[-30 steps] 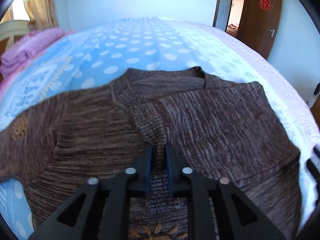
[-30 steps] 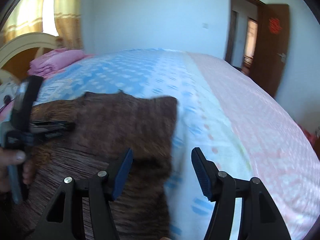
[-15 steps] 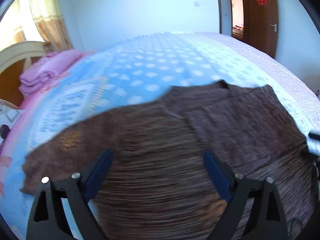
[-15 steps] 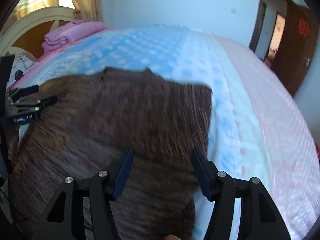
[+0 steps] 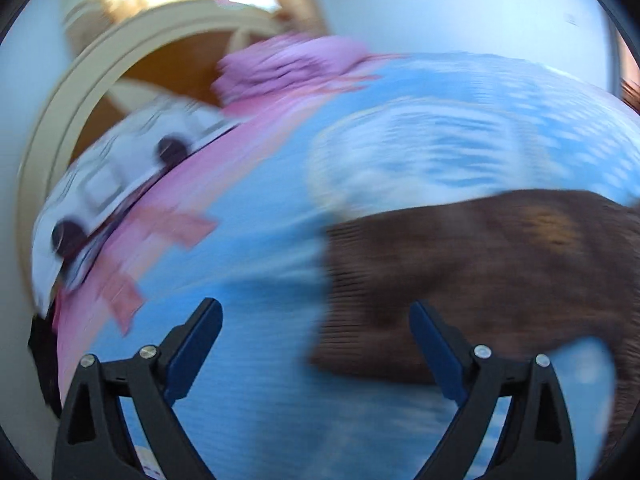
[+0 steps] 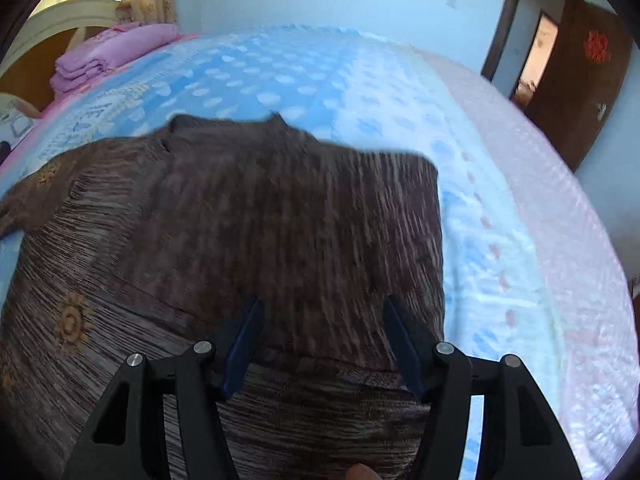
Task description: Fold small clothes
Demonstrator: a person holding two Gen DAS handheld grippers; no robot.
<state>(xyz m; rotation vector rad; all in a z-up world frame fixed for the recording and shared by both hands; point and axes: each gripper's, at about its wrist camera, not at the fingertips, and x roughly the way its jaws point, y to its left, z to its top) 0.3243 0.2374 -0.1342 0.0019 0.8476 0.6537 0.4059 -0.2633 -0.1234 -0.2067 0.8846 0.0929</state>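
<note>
Open bedspread (image 6: 500,184) right of sweater (image 6: 280,220); pink stack (image 6: 108,52) by headboard (image 6: 60,16).

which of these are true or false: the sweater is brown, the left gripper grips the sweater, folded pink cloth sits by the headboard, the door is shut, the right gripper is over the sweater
1. The sweater is brown. True.
2. The left gripper grips the sweater. False: its jaws are opening wide, and nothing is pinched between them.
3. Folded pink cloth sits by the headboard. True.
4. The door is shut. False: it stands open, with a lit room showing past it.
5. The right gripper is over the sweater. True; its jaws are apart and clamp nothing.
</note>
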